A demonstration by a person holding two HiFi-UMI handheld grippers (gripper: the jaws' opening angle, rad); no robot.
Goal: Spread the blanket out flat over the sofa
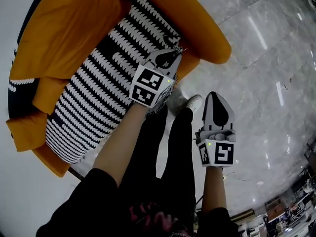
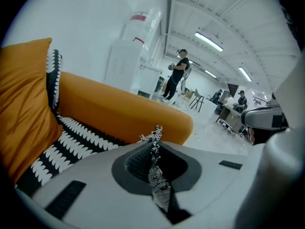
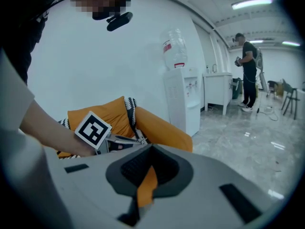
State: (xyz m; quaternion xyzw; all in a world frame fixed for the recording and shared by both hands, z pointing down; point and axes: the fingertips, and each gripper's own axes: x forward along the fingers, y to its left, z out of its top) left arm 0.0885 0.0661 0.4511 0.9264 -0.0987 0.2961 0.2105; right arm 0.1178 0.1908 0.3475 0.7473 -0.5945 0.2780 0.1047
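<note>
1. Dark trouser legs (image 1: 168, 147) of the person were seen closest, standing on the grey floor (image 1: 256, 83) just beside the orange sofa (image 1: 200, 26).
2. The left tool (image 1: 174, 51) was pressed together on an edge of the black-and-white blanket (image 1: 98, 88), and this edge was held up near the sofa's arm.
3. The right tool (image 1: 216, 97) was held apart from the sofa, over the floor. Its jaws were closed on a thin orange strip (image 3: 147, 185), and what this strip was could not be told.
4. The blanket was already laid over the seat, beside an orange cushion (image 1: 64, 28), so most of the spreading was judged to be done.
5. The pinched edge was not yet laid down and smoothed flat.
</note>
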